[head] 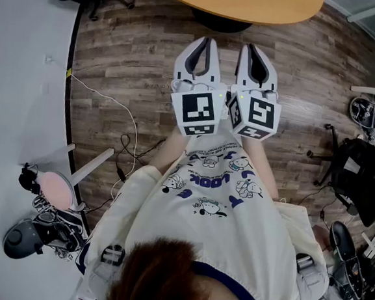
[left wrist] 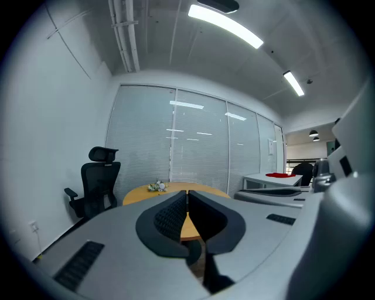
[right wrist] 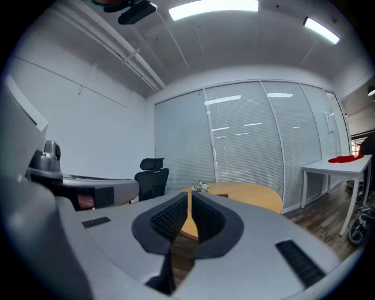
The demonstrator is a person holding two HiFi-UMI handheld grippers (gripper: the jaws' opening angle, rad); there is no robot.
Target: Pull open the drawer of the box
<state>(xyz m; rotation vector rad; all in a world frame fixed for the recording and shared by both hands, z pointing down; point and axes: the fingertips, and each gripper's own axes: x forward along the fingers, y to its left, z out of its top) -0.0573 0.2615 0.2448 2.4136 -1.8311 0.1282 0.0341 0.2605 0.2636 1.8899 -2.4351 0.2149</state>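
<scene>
No box or drawer shows in any view. I hold both grippers side by side at chest height, pointing forward over the wood floor towards a round wooden table (head: 252,3). The left gripper (head: 204,44) is shut, its dark pads meeting at the tips with nothing between them (left wrist: 187,194). The right gripper (head: 254,51) is shut too and holds nothing (right wrist: 189,197). In both gripper views the round table (left wrist: 146,194) (right wrist: 255,193) lies straight ahead, with a small bunch of flowers (left wrist: 156,186) (right wrist: 201,187) on it.
A black office chair (left wrist: 97,181) (right wrist: 151,176) stands left of the table by glass walls with blinds. A white desk (right wrist: 345,167) is at the right. Another black chair (head: 361,173) and gear stand at my right. Cables (head: 120,137) trail across the floor at my left.
</scene>
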